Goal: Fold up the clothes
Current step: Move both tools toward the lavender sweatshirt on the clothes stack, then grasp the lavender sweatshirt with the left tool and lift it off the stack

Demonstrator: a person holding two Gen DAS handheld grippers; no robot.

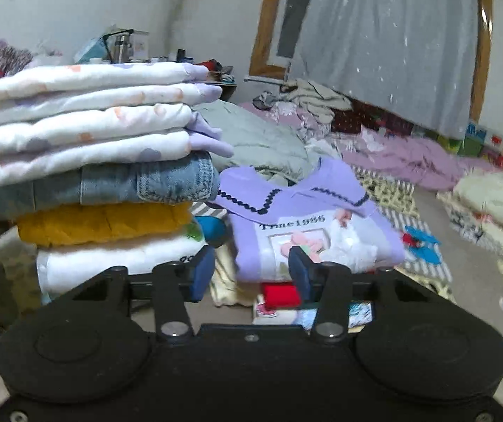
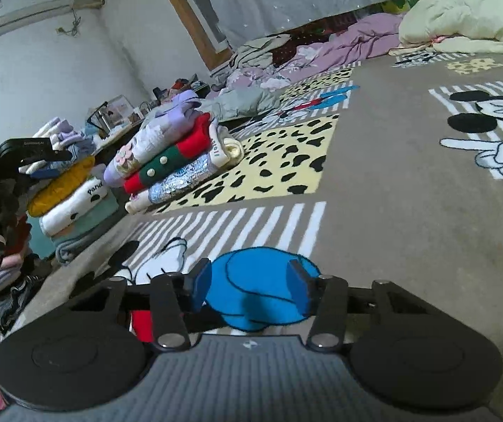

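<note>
On the bed (image 2: 409, 211), two folded stacks: tall stack (image 1: 86, 161) could topple if bumped, it's high and leans. Lilac top (image 1: 307, 232) caps the short stack (image 2: 174, 154), folded flat, collar rumpled. Left gripper (image 1: 251, 267) and right gripper (image 2: 251, 281) fingers apart, holding nothing. Loose clothes (image 2: 251, 66) by the wall.

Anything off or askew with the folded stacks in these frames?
The tall stack leans: its white quilted blanket on top overhangs the blue denim and mustard yellow garment below. The lilac printed top crowns the shorter pile neatly. Both the left gripper and right gripper are open, holding nothing.
</note>
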